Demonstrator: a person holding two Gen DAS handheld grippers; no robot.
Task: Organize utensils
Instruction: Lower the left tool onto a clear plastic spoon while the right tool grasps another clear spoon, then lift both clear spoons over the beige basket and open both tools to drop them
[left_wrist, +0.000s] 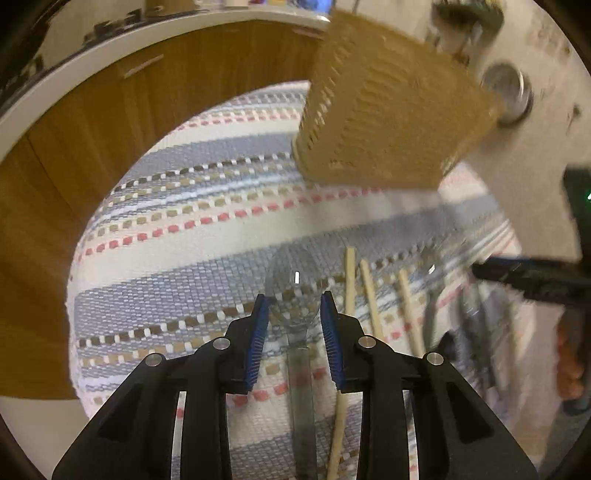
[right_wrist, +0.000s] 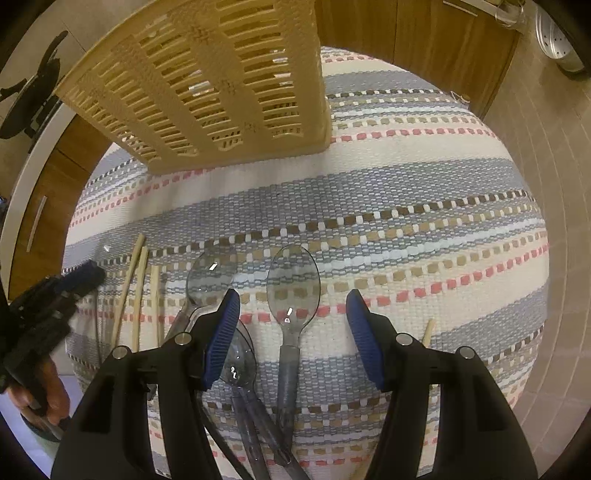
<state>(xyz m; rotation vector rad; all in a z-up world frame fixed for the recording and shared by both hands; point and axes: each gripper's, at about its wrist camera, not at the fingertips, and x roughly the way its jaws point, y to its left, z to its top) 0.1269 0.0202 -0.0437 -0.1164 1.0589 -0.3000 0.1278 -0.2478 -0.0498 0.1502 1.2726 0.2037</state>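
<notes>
Straddling a clear plastic spoon (left_wrist: 293, 291), the left gripper (left_wrist: 293, 314) is released, its pads either side of the bowl, handle running back along the fingers. Chopsticks (left_wrist: 369, 295) lie just right. Farther right, the right gripper (right_wrist: 291, 325) gapes over another clear spoon (right_wrist: 291, 291), lengthwise too. Beyond stands the slotted basket (right_wrist: 221, 85), my guess for their destination.

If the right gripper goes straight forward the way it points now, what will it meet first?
Most likely the clear plastic spoon lying on the striped mat: its bowl sits between the open jaws of the right gripper. Farther along stands the beige slotted basket. Height above the spoon is unclear.
</notes>
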